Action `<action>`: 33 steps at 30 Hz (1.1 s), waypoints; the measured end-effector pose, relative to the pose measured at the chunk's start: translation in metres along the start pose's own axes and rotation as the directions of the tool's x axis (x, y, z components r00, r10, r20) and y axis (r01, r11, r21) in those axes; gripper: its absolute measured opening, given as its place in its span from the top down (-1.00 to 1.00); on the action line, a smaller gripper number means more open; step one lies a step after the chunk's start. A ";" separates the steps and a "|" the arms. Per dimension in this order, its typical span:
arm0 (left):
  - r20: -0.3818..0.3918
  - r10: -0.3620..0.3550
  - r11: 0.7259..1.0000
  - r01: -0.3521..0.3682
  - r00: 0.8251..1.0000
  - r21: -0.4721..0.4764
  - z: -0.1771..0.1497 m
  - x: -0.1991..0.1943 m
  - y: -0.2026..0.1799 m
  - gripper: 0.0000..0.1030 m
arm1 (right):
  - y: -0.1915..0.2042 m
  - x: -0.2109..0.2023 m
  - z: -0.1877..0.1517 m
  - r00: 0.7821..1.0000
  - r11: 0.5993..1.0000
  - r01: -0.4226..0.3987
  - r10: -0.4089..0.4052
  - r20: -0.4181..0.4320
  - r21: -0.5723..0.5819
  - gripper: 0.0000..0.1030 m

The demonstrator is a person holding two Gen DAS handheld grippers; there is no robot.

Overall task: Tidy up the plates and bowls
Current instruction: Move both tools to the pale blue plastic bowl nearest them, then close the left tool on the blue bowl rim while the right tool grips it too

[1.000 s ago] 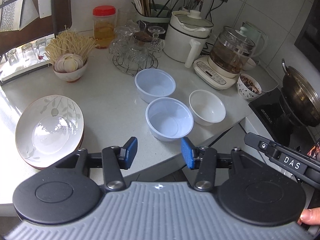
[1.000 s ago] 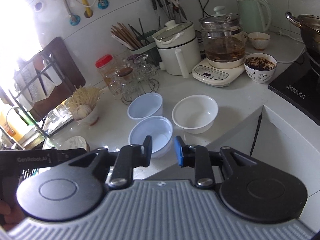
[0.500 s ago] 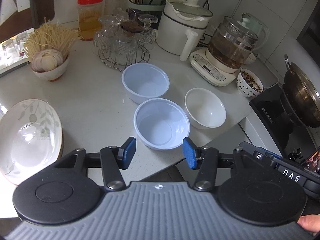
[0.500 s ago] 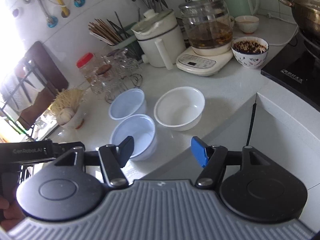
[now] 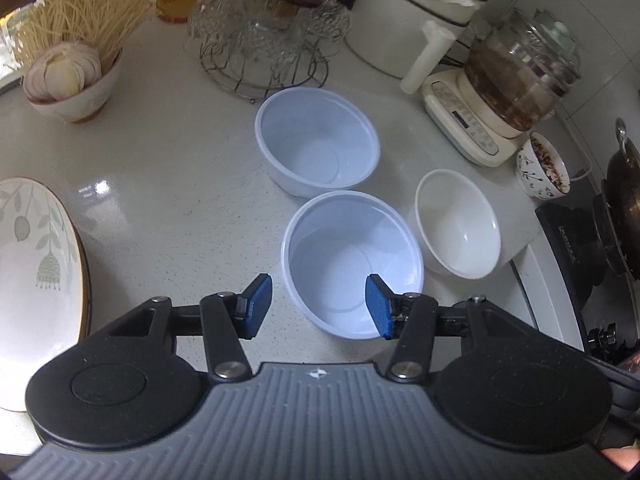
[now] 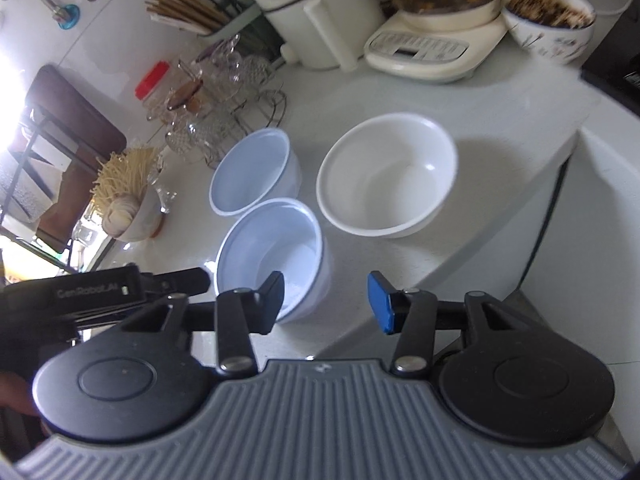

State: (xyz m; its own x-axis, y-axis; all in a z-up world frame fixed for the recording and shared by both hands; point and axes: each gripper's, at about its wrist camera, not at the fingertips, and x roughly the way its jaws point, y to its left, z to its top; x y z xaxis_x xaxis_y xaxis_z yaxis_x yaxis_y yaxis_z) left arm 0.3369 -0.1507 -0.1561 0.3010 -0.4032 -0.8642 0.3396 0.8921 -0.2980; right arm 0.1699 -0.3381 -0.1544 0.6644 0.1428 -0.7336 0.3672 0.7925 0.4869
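Observation:
Two pale blue plastic bowls stand on the white counter: a near one (image 5: 352, 264) (image 6: 276, 248) and a far one (image 5: 318, 148) (image 6: 254, 176). A white ceramic bowl (image 5: 458, 222) (image 6: 386, 174) sits to their right near the counter's corner. A leaf-patterned plate (image 5: 36, 280) lies at the left. My left gripper (image 5: 318, 304) is open and empty, just above the near blue bowl's front rim. My right gripper (image 6: 328, 304) is open and empty, in front of the near blue bowl and the white bowl. The left gripper's body (image 6: 92, 296) shows in the right wrist view.
A bowl of garlic and noodles (image 5: 68, 76), a wire rack of glasses (image 5: 264, 32), a white cooker (image 5: 412, 16), a glass kettle on its base (image 5: 512, 80) and a patterned bowl of food (image 5: 542, 168) ring the back. A stove with a wok (image 5: 624, 200) is at right.
Both grippers have moved forward and down toward the bowls. The right gripper has opened from nearly shut to wide. The left gripper has opened wider.

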 end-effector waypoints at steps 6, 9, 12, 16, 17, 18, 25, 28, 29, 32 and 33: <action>-0.042 -0.007 1.000 0.006 0.999 -0.026 0.009 0.026 0.011 -0.07 | 0.001 0.028 0.006 0.999 1.000 -0.009 0.010 -0.051 0.019 0.28; -0.054 -0.002 0.999 0.000 0.999 -0.036 0.012 0.035 0.015 0.08 | 0.003 0.040 0.009 0.997 1.000 -0.010 0.012 -0.077 0.022 0.37; -0.051 0.002 0.999 -0.004 0.999 -0.048 0.015 0.040 0.018 0.16 | 0.005 0.048 0.010 0.996 1.000 -0.003 0.004 -0.094 0.018 0.44; -0.065 -0.009 0.997 0.004 0.998 -0.071 0.017 0.045 0.021 0.32 | 0.005 0.054 0.011 0.994 1.000 -0.010 0.011 -0.112 0.014 0.49; -0.070 -0.010 0.997 0.005 0.997 -0.077 0.017 0.046 0.022 0.40 | 0.004 0.055 0.011 0.993 1.000 -0.014 0.016 -0.120 0.019 0.50; -0.074 -0.014 0.996 0.008 0.997 -0.083 0.016 0.048 0.023 0.48 | 0.003 0.056 0.010 0.992 0.999 -0.017 0.020 -0.127 0.028 0.53; -0.070 -0.034 0.995 0.028 0.997 -0.094 0.012 0.048 0.023 0.83 | 0.000 0.055 0.007 0.992 0.999 -0.014 0.018 -0.127 0.032 0.72; -0.065 -0.043 0.996 0.037 0.997 -0.086 0.009 0.044 0.021 0.86 | 0.000 0.050 0.006 0.994 1.000 -0.005 0.008 -0.111 0.027 0.73; -0.063 -0.045 0.996 0.040 0.997 -0.085 0.008 0.042 0.020 0.86 | 0.000 0.048 0.005 0.994 1.000 -0.005 0.008 -0.106 0.028 0.74; -0.053 -0.052 0.995 0.048 0.997 -0.082 0.006 0.036 0.018 0.86 | 0.002 0.041 0.004 0.996 1.000 -0.007 0.008 -0.087 0.016 0.74; -0.048 -0.055 0.995 0.051 0.997 -0.081 0.005 0.033 0.017 0.86 | 0.002 0.039 0.004 0.996 1.000 -0.009 0.010 -0.084 0.014 0.74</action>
State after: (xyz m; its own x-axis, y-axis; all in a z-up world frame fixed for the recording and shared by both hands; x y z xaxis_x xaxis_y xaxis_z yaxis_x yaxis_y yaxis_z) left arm 0.3575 -0.1496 -0.1876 0.2389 -0.4411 -0.8651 0.2807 0.8842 -0.3734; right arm 0.1992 -0.3334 -0.1795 0.6108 0.2004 -0.7660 0.3705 0.7826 0.5002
